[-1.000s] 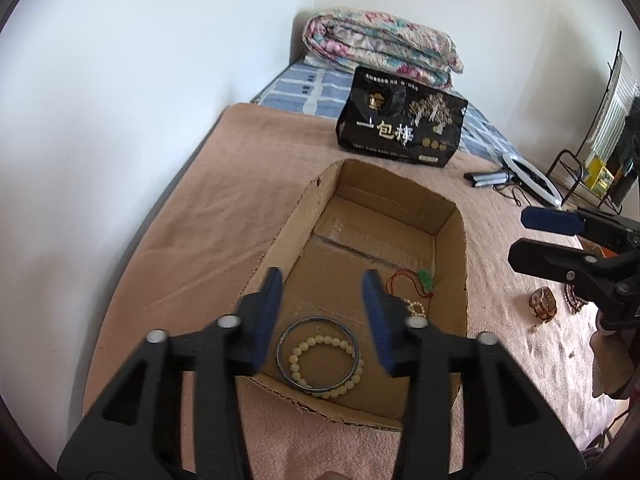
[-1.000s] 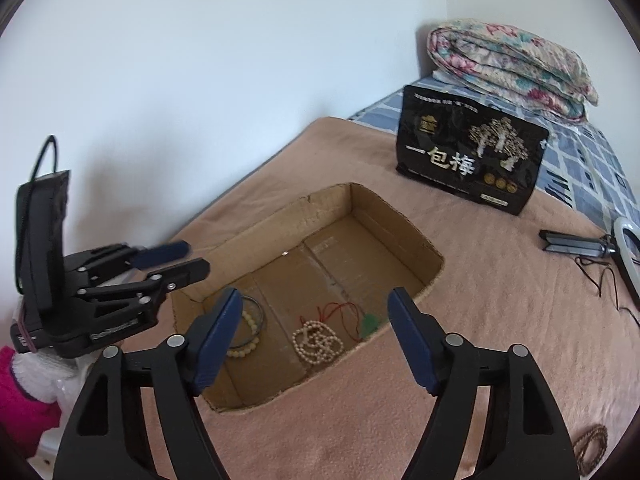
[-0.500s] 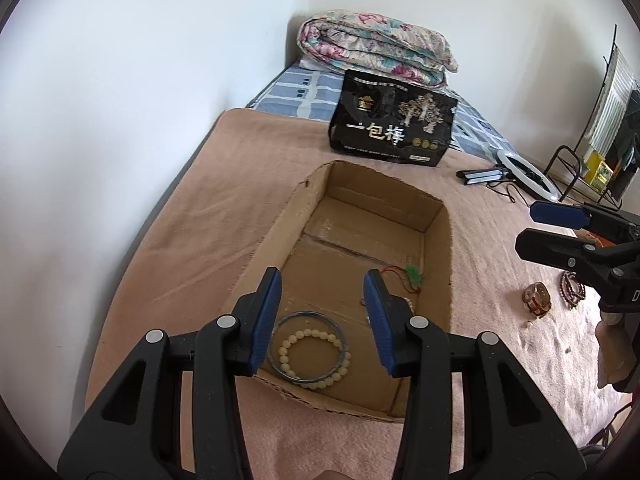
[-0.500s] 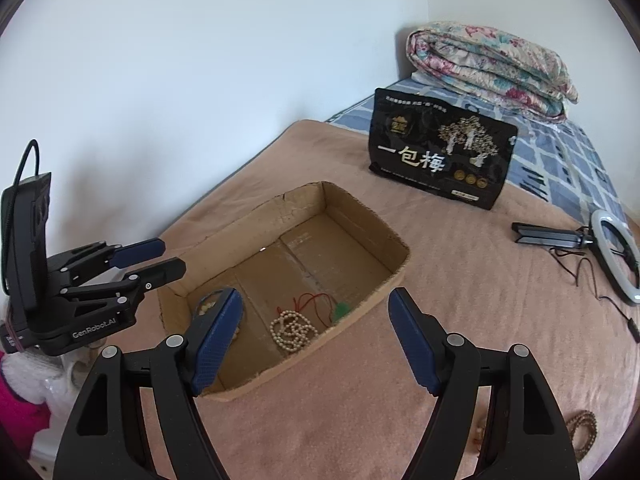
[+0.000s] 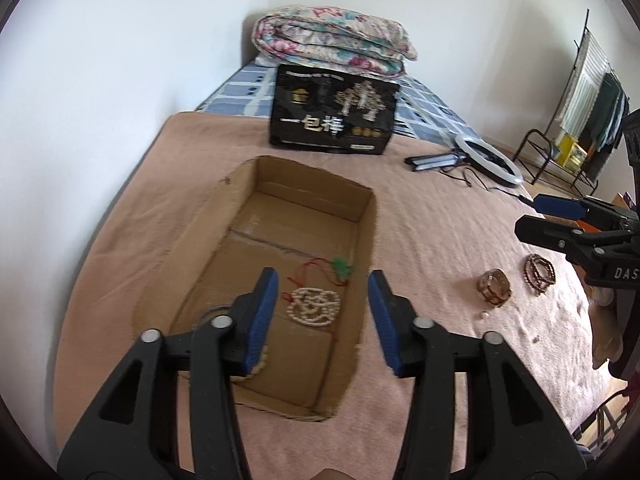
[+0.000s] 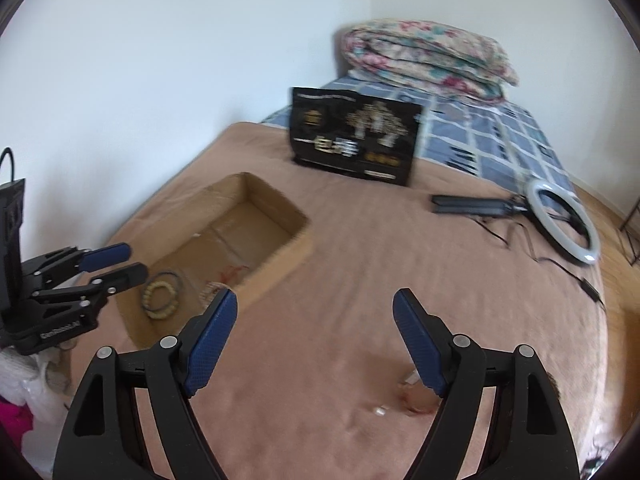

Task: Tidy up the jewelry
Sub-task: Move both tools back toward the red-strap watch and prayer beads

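We are over a bed spread with a pinkish-brown blanket (image 5: 420, 216), a white wall behind it and a folded quilt (image 5: 336, 40) at the top of the frame. A shallow cardboard box (image 5: 188, 240) lies open in the middle as the collecting place: it already holds a coil of pale beads (image 5: 314, 306), a red cord with a green pendant (image 5: 340, 268) and a bead bracelet (image 6: 160, 296). Two more pieces wait loose on the blanket at the right of the left view, a brown bangle (image 5: 494, 286) and a dark bead bracelet (image 5: 540, 274). Our left gripper (image 5: 322, 312) hovers above the box, jaws half apart and just widened, holding nothing. Our right gripper (image 6: 314, 340) has its jaws spread wide, just opened further, empty, and we judge it is heading for those loose pieces
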A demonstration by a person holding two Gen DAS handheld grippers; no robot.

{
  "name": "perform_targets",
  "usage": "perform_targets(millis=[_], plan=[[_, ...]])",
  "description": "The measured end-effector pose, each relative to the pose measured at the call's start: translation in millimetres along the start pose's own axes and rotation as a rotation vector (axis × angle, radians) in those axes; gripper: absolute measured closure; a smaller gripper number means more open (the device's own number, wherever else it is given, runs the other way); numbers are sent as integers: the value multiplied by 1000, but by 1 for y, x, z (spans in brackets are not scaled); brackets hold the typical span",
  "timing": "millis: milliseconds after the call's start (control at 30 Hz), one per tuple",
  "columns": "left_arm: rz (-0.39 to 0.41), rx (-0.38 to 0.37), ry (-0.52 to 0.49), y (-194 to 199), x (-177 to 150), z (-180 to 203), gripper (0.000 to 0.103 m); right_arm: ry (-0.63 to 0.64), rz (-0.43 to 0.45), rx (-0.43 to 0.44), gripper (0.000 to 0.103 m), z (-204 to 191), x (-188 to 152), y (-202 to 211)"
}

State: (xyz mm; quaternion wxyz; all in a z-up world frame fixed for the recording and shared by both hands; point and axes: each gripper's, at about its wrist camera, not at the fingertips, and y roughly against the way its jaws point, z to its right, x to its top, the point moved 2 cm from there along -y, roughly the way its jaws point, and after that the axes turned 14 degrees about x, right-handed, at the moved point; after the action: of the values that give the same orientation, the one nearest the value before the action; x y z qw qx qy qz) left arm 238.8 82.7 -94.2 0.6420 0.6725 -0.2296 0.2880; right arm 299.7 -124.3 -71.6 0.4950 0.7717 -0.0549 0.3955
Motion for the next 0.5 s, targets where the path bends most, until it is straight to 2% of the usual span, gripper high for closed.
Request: perform_targets(millis=[267,500], plan=[[-13,-69,-61,-3,-3,51,51,8,28,-121,23,47,-19,36],[-32,-130,-97,-9,-5,94,51,4,88,-198,23,86,-37,69]])
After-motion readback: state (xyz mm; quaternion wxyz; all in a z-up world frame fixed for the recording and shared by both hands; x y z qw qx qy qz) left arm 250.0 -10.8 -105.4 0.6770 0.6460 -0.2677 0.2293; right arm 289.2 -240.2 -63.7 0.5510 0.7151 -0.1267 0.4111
